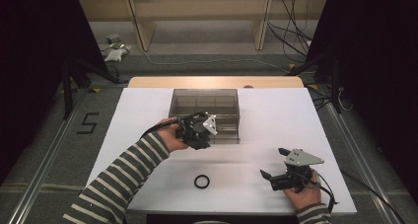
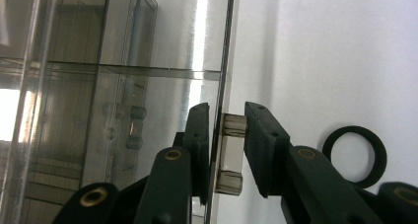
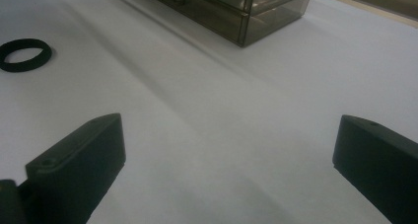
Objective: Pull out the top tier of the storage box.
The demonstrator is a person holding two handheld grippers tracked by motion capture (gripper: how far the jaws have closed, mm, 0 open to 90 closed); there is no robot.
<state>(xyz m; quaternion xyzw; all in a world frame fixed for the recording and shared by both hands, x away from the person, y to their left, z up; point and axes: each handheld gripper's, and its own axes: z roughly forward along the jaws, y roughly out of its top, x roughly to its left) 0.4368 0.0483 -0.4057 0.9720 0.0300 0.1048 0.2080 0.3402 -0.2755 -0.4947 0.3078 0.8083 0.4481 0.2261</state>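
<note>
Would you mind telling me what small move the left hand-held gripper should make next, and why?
Probably a gentle pull toward the person. The left hand-held gripper looks closed on the clear handle at the front of the transparent drawer box, so drawing back should slide the drawer open.

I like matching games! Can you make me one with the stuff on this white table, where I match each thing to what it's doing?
Things:
1. left gripper
2. right gripper
3. black rubber ring
4. smoky clear plastic box

States:
A. lying flat on the white table, alone
B. jaws wide open, holding nothing
C. standing at the table's far middle
D. pinching the box's clear handle

Pairs: 1-D, 2-B, 3-A, 4-C
</note>
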